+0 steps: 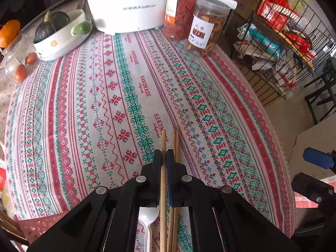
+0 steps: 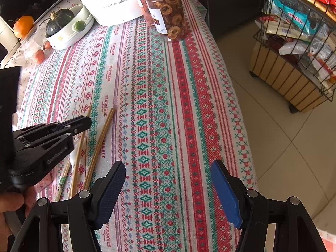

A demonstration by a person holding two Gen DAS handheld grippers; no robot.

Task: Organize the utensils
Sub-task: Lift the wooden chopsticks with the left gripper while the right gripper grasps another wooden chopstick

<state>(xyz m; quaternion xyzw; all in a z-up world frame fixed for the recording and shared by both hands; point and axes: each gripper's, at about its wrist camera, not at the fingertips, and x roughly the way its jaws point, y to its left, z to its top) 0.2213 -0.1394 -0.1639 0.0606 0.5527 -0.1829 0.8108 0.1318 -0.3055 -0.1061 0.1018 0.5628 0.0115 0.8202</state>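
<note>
A red, green and white cross-stitch patterned tablecloth (image 1: 117,88) covers the table, and everything here sits in relation to it. At its far edge stand a white plastic cooker body (image 1: 126,6) and two clear jars of dried fruit (image 1: 208,21); beyond its right side is a black wire rack of packets (image 1: 289,27). Above the near part of the cloth the left gripper (image 1: 164,157) is clamped tight on one pale wooden chopstick (image 1: 163,140), which runs between its fingers and out of the bottom of the picture. Two more wooden chopsticks (image 1: 176,145) lie just right of the fingers, partly hidden beneath them. A white plastic spoon (image 1: 147,216) shows only its bowl under the gripper. The right gripper (image 2: 168,191) hangs wide apart over bare cloth, holding nothing.
</note>
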